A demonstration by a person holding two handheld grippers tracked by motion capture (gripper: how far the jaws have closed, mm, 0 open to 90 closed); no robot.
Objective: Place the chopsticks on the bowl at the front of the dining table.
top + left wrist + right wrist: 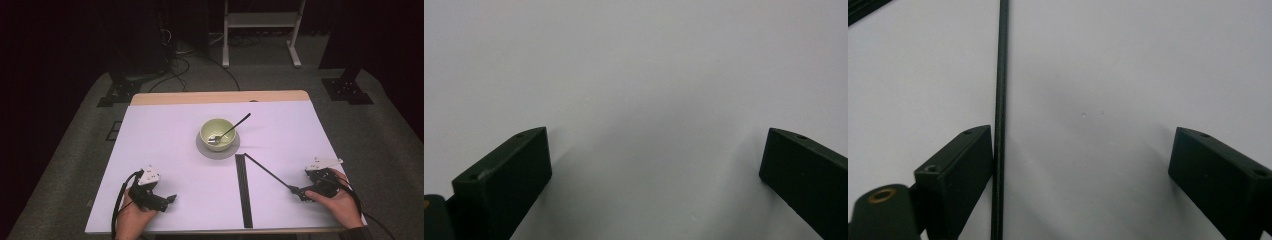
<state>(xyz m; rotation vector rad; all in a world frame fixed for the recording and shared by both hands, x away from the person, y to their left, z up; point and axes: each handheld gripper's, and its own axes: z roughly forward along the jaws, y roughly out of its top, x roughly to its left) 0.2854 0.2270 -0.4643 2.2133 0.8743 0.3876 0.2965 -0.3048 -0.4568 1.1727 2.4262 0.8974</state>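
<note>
A pale green bowl (217,133) stands on a grey saucer (218,151) mid-table, with a dark-handled spoon (231,129) leaning in it. Several thin black rods (243,190) lie side by side, running toward the front edge. One rod (267,171) slants from their far end to my right gripper (296,191). In the right gripper view that rod (1000,100) lies on the table just inside one jaw of the open right gripper (1083,170). My left gripper (170,199) rests at the front left, and in its own view the left gripper (656,165) is open over bare white table.
The white table top (165,145) has a wooden strip (220,97) along its far edge. Beyond it are dark floor, cables (175,65) and a white stand (262,30). A hand holds each gripper near the front edge.
</note>
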